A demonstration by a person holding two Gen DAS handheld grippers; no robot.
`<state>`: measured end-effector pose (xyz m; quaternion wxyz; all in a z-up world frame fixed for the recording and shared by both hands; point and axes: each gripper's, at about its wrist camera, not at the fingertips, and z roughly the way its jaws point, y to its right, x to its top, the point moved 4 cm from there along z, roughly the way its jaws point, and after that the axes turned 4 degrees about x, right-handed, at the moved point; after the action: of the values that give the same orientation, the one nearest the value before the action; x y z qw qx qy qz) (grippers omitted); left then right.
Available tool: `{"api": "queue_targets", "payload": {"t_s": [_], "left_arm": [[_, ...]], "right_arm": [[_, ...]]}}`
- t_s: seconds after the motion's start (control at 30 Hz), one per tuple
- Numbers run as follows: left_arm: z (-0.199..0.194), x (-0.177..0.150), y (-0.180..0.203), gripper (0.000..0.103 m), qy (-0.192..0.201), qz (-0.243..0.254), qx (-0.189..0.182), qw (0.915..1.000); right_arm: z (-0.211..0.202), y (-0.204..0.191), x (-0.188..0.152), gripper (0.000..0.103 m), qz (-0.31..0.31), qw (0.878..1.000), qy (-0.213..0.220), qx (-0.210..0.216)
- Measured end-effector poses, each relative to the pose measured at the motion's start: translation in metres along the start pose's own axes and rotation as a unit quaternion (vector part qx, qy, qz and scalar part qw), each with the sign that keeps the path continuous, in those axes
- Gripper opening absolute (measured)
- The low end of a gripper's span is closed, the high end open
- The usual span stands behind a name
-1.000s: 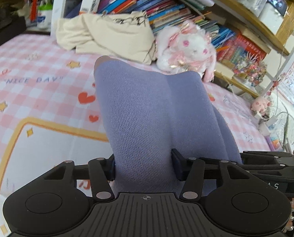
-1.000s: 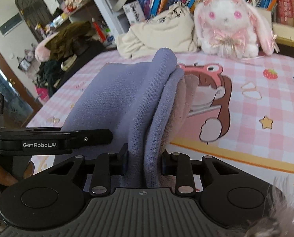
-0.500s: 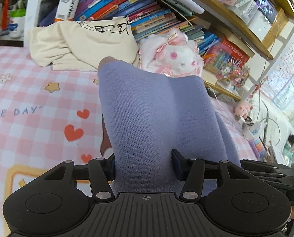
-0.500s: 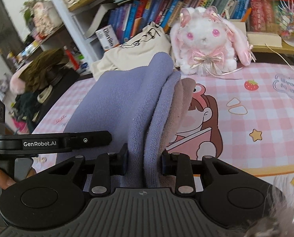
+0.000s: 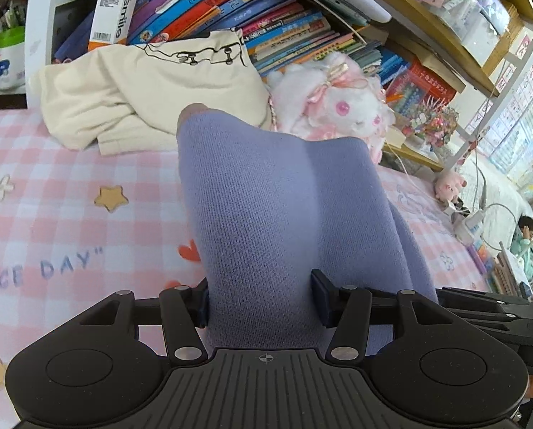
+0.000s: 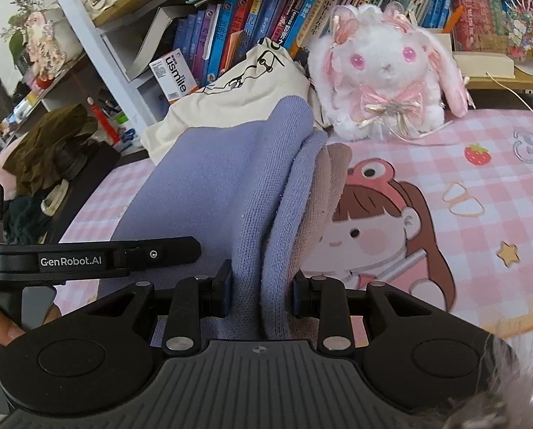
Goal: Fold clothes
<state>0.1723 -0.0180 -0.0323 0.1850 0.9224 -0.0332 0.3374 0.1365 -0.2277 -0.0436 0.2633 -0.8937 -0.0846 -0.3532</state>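
Pink-and-white checked bedspread with cartoon print (image 5: 69,214) fills the lower half of both views. Versus 1 s ago it has slid down-frame: in the left wrist view the "NICE DAY" lettering is now at lower left instead of mid-left, and the bookshelf packed with colourful books (image 5: 266,18) takes up the whole top. So both grippers have travelled forward toward the shelf end of the bed, garment in tow.

Lavender knit garment with a beige inner layer (image 5: 284,214) sits centre-frame in both views, bunched into several thicknesses, held up off the bed. Its shape between the fingers looks unchanged across the three moments, so no slip that I can see.

Cream cloth bundle with black line print (image 5: 152,85) is upper centre-left and larger than before; white-and-pink plush rabbit (image 6: 384,71) is upper right in the right wrist view, also closer.

Left gripper (image 5: 263,296): clamped on a wide wad of the lavender knit. Right gripper (image 6: 261,293): clamped on the stacked folds, beige layer showing on the right side. The left unit's black arm shows at mid-left of the right wrist view, so the two sit just beside each other.

My read: a carry of an already doubled-over piece, either mid-fold or on its way to be laid down near the cream bundle. Can't tell which.
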Motion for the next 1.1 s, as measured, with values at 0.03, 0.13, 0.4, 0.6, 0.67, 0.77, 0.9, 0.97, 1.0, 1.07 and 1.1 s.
{"api": "queue_targets", "payload": {"t_s": [0.03, 0.13, 0.4, 0.6, 0.67, 0.77, 0.9, 0.97, 1.0, 1.07, 1.1], "left_arm": [[0.003, 0.004, -0.003, 0.052, 0.000, 0.003, 0.000, 1.0000], [0.012, 0.018, -0.013, 0.052, 0.001, 0.009, 0.000, 1.0000], [0.038, 0.040, -0.041, 0.052, -0.001, -0.007, -0.001, 1.0000], [0.055, 0.049, -0.057, 0.052, -0.005, -0.023, 0.002, 0.9997], [0.062, 0.049, -0.062, 0.053, -0.010, -0.031, 0.003, 0.9995], [0.070, 0.046, -0.068, 0.061, -0.012, -0.043, 0.006, 0.9990], [0.073, 0.043, -0.072, 0.066, -0.005, -0.057, 0.003, 0.9984], [0.072, 0.042, -0.072, 0.069, -0.003, -0.058, 0.010, 0.9983], [0.070, 0.041, -0.072, 0.072, -0.001, -0.056, 0.019, 0.9982], [0.067, 0.040, -0.071, 0.088, 0.002, -0.051, 0.038, 0.9979], [0.066, 0.040, -0.071, 0.089, 0.003, -0.049, 0.048, 0.9977]], "right_arm": [[0.005, -0.001, 0.003, 0.028, 0.001, 1.000, 0.002, -0.002], [0.021, -0.002, 0.013, 0.028, 0.003, 1.000, 0.006, -0.008], [0.060, -0.003, 0.038, 0.028, -0.003, 1.000, 0.005, -0.021], [0.084, 0.000, 0.049, 0.029, -0.005, 1.000, 0.000, -0.026], [0.091, 0.003, 0.050, 0.029, -0.001, 1.000, -0.006, -0.029], [0.099, 0.009, 0.049, 0.032, 0.009, 0.999, -0.011, -0.037], [0.095, 0.014, 0.046, 0.043, 0.013, 0.999, -0.002, -0.043], [0.093, 0.016, 0.044, 0.052, 0.015, 0.999, 0.002, -0.046], [0.092, 0.018, 0.043, 0.059, 0.017, 0.999, 0.004, -0.048], [0.090, 0.020, 0.042, 0.067, 0.019, 0.998, 0.009, -0.051], [0.089, 0.021, 0.041, 0.070, 0.020, 0.998, 0.011, -0.053]]}}
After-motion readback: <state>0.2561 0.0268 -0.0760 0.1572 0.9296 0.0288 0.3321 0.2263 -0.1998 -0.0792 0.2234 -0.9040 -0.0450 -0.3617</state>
